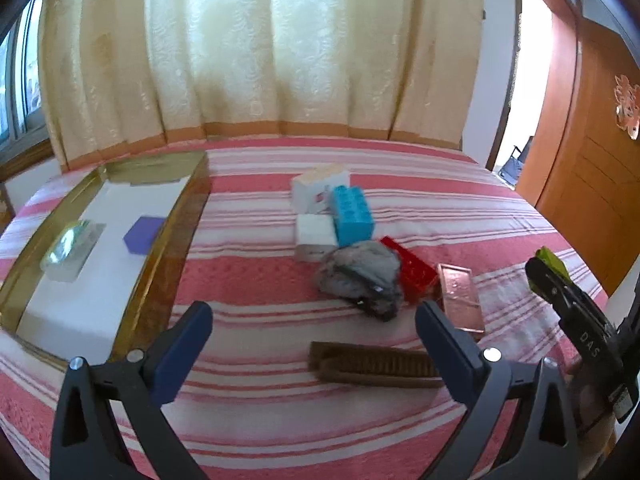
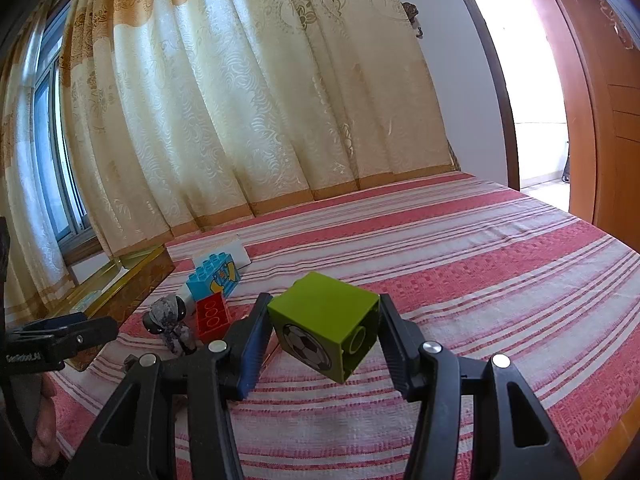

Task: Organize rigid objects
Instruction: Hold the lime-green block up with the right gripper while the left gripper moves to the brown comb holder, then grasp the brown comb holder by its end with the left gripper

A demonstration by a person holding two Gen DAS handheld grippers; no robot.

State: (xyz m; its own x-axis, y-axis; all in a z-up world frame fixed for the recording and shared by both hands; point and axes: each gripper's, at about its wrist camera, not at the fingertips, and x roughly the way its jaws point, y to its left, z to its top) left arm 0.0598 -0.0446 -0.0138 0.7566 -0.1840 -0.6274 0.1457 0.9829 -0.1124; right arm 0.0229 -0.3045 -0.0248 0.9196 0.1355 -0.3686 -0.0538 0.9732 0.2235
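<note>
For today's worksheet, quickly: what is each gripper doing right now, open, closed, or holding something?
Left gripper: open, nothing between its fingers.
Right gripper: closed on the green football-print block, held above the bed.

Green cube block [image 2: 324, 328] with football print, tilted, clamped off the bed, blue brick [image 1: 352, 216], red brick [image 1: 412, 266]
</note>
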